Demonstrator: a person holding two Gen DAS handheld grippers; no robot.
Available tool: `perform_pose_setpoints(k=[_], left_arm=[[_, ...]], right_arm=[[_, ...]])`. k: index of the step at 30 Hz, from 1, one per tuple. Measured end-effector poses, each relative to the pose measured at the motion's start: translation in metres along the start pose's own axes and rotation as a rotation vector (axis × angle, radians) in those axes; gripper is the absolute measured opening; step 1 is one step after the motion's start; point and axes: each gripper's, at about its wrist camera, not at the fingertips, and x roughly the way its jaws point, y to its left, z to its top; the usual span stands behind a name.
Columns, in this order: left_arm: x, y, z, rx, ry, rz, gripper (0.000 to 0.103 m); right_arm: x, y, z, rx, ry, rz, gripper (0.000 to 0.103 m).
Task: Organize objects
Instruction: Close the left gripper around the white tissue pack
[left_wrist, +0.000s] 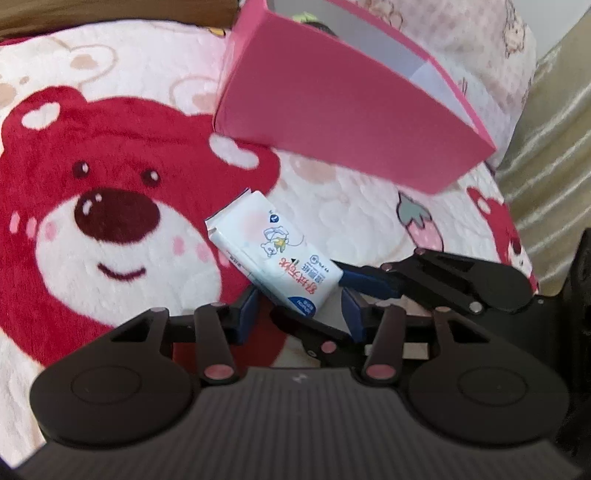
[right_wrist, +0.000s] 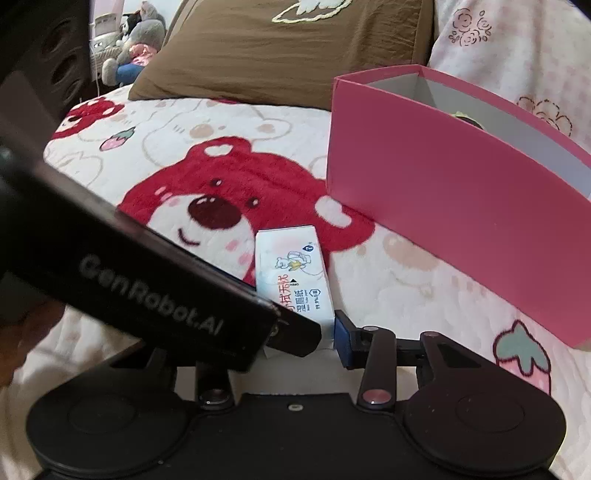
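Observation:
A white pack of wet wipes (left_wrist: 273, 254) (right_wrist: 291, 273) lies on the red bear blanket (left_wrist: 110, 184), in front of an open pink box (left_wrist: 332, 122) (right_wrist: 461, 221). My right gripper (left_wrist: 325, 299) (right_wrist: 301, 336) reaches in from the right and is shut on the pack's near end; its blue pad (right_wrist: 343, 339) presses the pack's right edge. My left gripper (left_wrist: 300, 310) straddles the same end. Its left pad (left_wrist: 247, 310) sits at the pack's edge, while the right pad (left_wrist: 352, 314) stands apart from it. The left gripper's body (right_wrist: 147, 291) hides the right gripper's other finger.
The pink box is white inside and holds something dark with a green top (right_wrist: 465, 118). A brown pillow (right_wrist: 280, 55) lies at the head of the bed, with plush toys (right_wrist: 136, 48) beyond it. A beige drape (left_wrist: 554, 147) hangs past the bed's right edge.

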Motion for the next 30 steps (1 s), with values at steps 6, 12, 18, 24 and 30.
perform_pose_setpoints(k=[6, 12, 18, 24, 30], left_arm=[[-0.003, -0.017, -0.007, 0.046, 0.089, 0.018, 0.048], [-0.014, -0.02, -0.004, 0.063, 0.093, 0.027, 0.049], [-0.012, -0.006, 0.001, 0.055, 0.034, 0.083, 0.05], [-0.005, -0.004, -0.001, 0.049, -0.003, 0.051, 0.049], [0.0, -0.005, -0.005, 0.0, 0.008, -0.015, 0.045]], right_arm=[[-0.019, 0.003, -0.015, -0.047, 0.027, 0.034, 0.046], [-0.04, 0.001, -0.03, -0.114, 0.052, 0.049, 0.046], [-0.047, -0.009, -0.034, -0.139, 0.074, -0.014, 0.051], [-0.049, -0.024, -0.036, -0.031, 0.085, -0.059, 0.052], [-0.049, -0.026, -0.041, 0.029, 0.093, -0.025, 0.052]])
